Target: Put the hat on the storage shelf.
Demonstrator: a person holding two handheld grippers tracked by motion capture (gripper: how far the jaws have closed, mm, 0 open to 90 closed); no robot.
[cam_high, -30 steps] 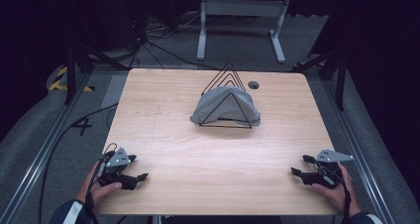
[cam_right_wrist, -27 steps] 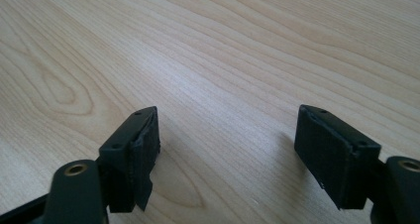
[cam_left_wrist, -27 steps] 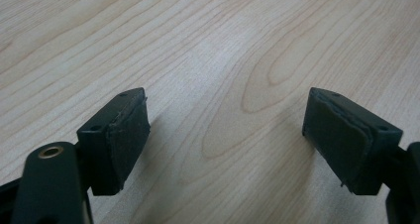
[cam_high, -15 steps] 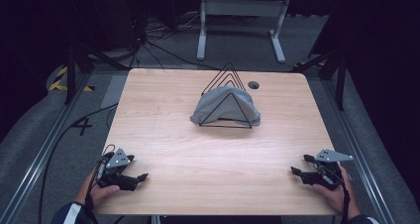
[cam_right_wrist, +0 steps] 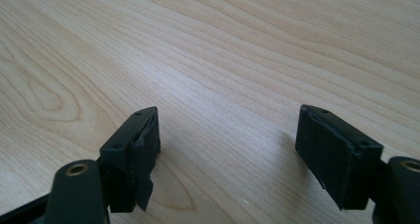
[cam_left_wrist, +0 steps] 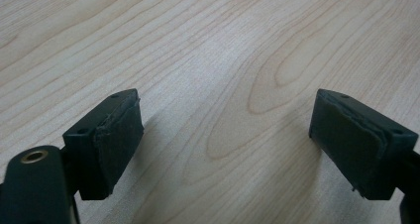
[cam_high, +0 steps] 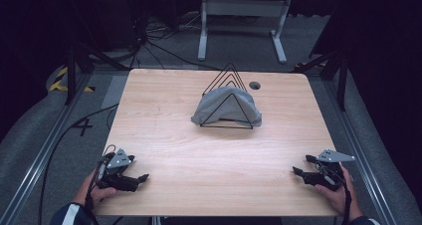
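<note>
Grey cloth [cam_high: 226,104] draped over black wire rack [cam_high: 230,85] (triangular loops), table's far middle.

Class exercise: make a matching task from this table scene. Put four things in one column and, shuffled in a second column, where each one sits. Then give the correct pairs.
1. grey cloth
2. left gripper
3. right gripper
4. round hole

A. near right corner of the table
B. draped in the black wire rack
C. far edge, just right of the rack
D. near left corner

Pairs: 1-B, 2-D, 3-A, 4-C
</note>
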